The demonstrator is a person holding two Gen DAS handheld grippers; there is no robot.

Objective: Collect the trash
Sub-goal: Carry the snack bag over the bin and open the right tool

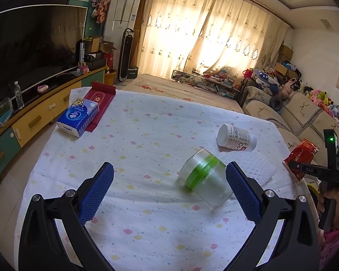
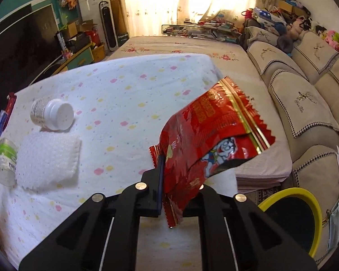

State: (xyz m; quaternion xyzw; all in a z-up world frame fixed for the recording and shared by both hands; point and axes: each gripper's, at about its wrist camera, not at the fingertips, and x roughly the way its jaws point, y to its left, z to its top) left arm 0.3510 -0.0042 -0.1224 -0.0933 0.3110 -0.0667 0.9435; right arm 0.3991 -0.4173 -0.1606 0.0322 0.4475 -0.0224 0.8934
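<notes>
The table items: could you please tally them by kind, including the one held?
Plastic containers: 2, the clear green-banded jar and white bottle
Red wrappers: 2, the held wrapper and flat packet
Tissue box: 1
White pad: 1
Total: 6

A curved television (image 1: 34, 45) stands on a yellow and green cabinet (image 1: 34, 117) along the left wall, with a water bottle (image 1: 18, 94) upright on the cabinet top. In the corner rise a white air conditioner (image 1: 124, 11) and a black tower fan (image 1: 126, 56), beside cream curtains (image 1: 203, 33) lit from behind. A beige sofa (image 2: 293, 90) runs down the right side, soft toys (image 1: 322, 99) heaped along its back. A blue tissue box (image 1: 79, 117) lies on the spotted white tablecloth (image 1: 146, 135), overlapping a red cloth (image 1: 102, 97) at the far left corner.
</notes>
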